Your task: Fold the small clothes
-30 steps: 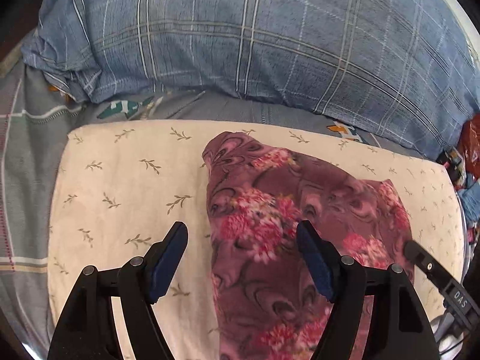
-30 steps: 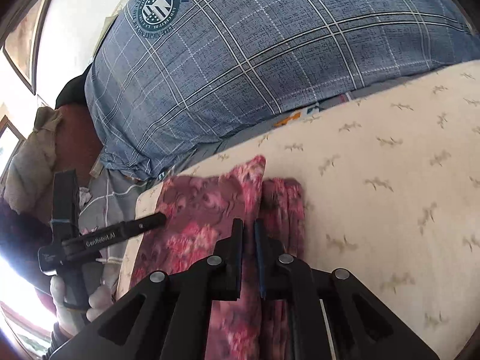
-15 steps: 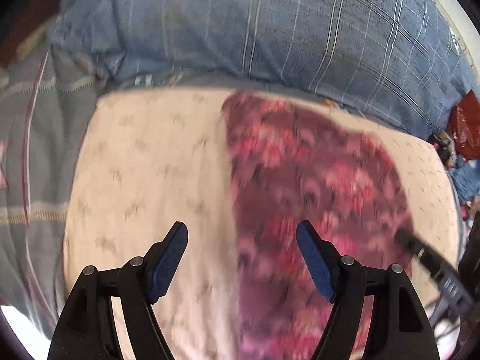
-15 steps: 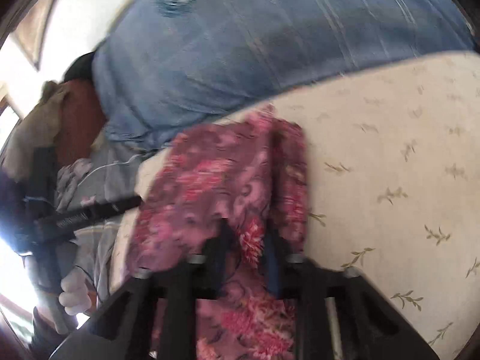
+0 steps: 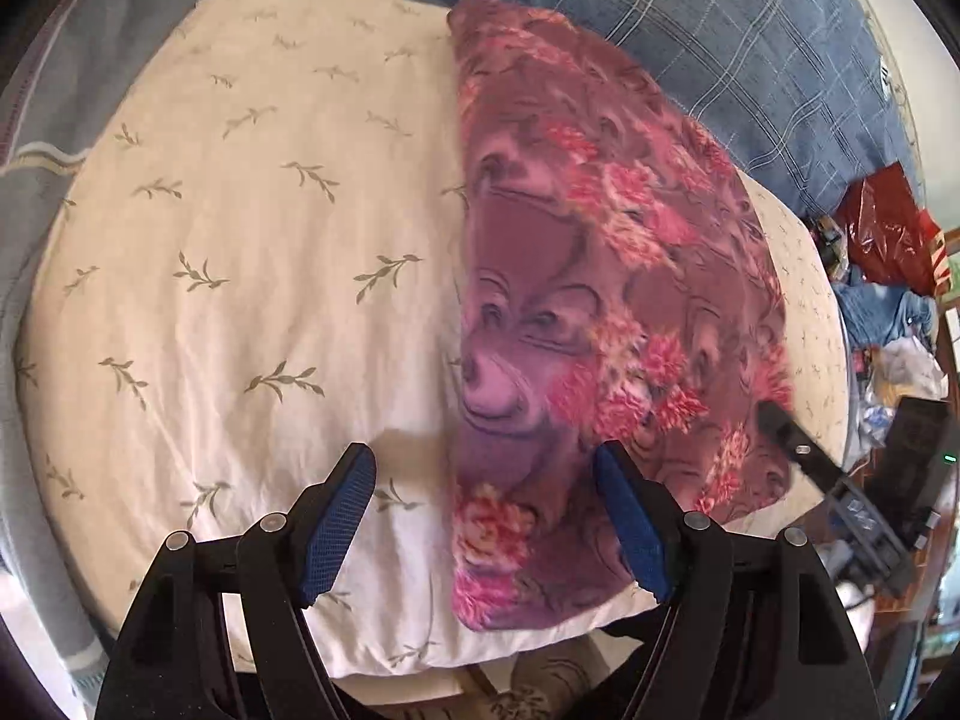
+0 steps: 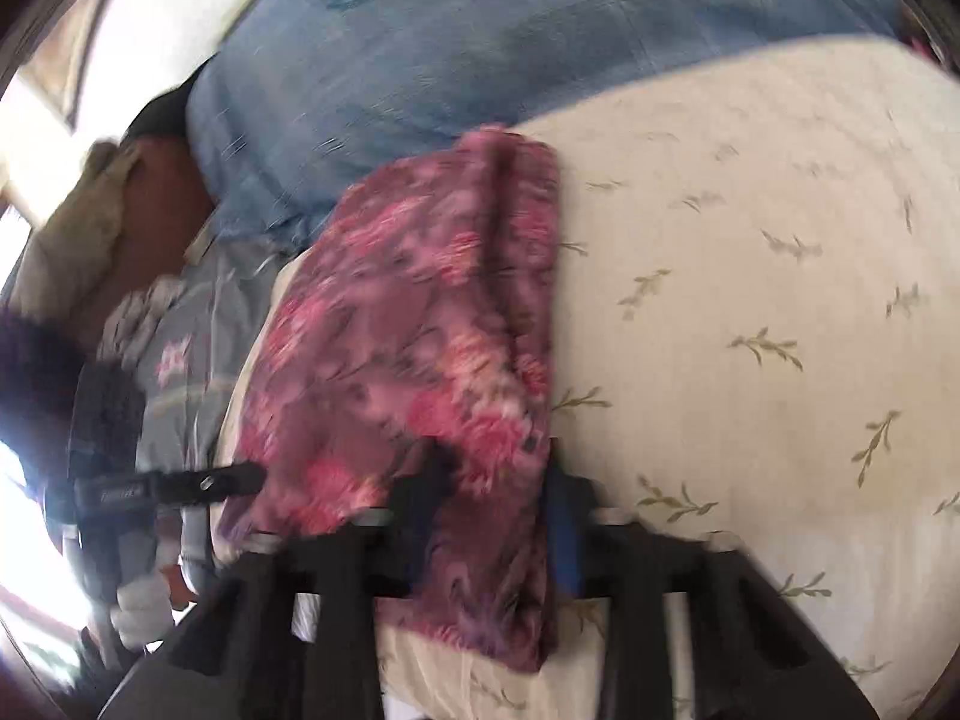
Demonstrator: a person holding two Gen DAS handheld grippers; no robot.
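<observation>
A purple garment with pink flowers (image 5: pixel 576 312) lies on a cream pillow with a leaf print (image 5: pixel 240 276). My left gripper (image 5: pixel 483 462) hangs open over the garment's near left edge, with nothing pressed between its blue pads (image 5: pixel 336 516). My right gripper's tip (image 5: pixel 786 432) shows at the garment's right edge in the left wrist view. In the blurred right wrist view the right gripper (image 6: pixel 489 480) is shut on a bunched fold of the garment (image 6: pixel 420 324), which drapes over its fingers. The left gripper (image 6: pixel 180 486) points in from the left there.
A big blue plaid pillow (image 5: pixel 720 30) lies behind the cream pillow. Grey striped bedding (image 5: pixel 54 90) runs along the left. Red bags and clutter (image 5: pixel 888 240) sit off the bed's right side. A gloved hand (image 6: pixel 141 606) shows at the lower left of the right wrist view.
Both grippers have pulled back toward the pillow's near edge. The right gripper now has the garment's fold bunched between its fingers and draws it along. The left gripper stays open.
</observation>
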